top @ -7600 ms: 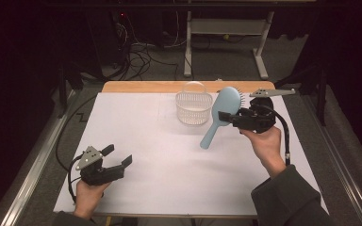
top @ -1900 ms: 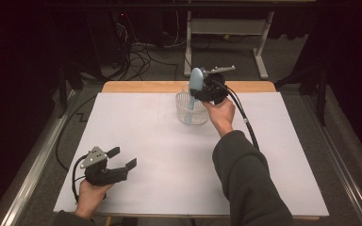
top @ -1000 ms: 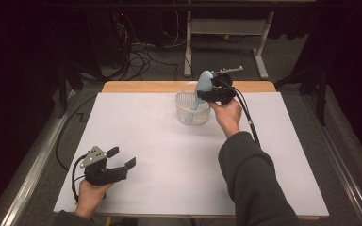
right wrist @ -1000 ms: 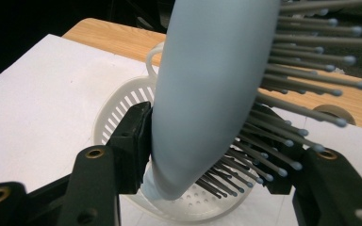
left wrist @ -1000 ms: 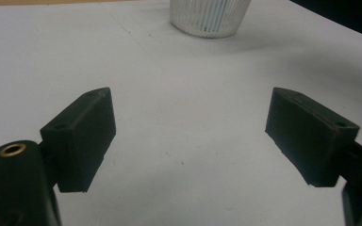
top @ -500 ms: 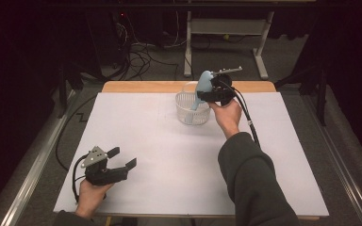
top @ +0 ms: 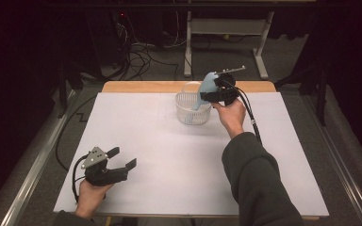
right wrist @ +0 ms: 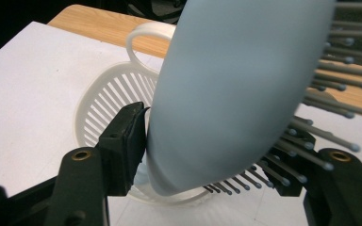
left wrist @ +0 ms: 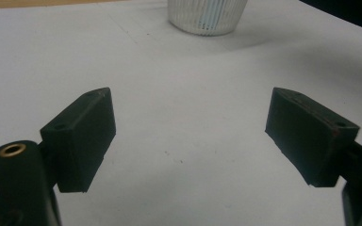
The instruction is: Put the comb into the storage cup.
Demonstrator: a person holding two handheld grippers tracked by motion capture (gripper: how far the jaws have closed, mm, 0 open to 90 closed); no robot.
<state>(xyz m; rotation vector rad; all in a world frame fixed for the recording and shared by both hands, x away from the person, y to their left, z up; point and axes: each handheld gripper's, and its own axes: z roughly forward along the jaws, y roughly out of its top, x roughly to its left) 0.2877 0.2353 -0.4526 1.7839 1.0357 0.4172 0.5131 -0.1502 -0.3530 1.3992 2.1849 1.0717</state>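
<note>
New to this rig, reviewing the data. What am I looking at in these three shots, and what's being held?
No robot here: a person holds a hand-held gripper in each hand. The high view looks down on a white-covered table. The other two pictures come from cameras riding on each gripper, looking along its black jaws. The left hand-held gripper rests low near the table's front, jaws wide open over bare surface. The right hand-held gripper has a light blue hairbrush between its jaws, handle down in a white slotted basket; its jaws have just been opening, one pad at the brush's back, the other among the bristles.
</note>
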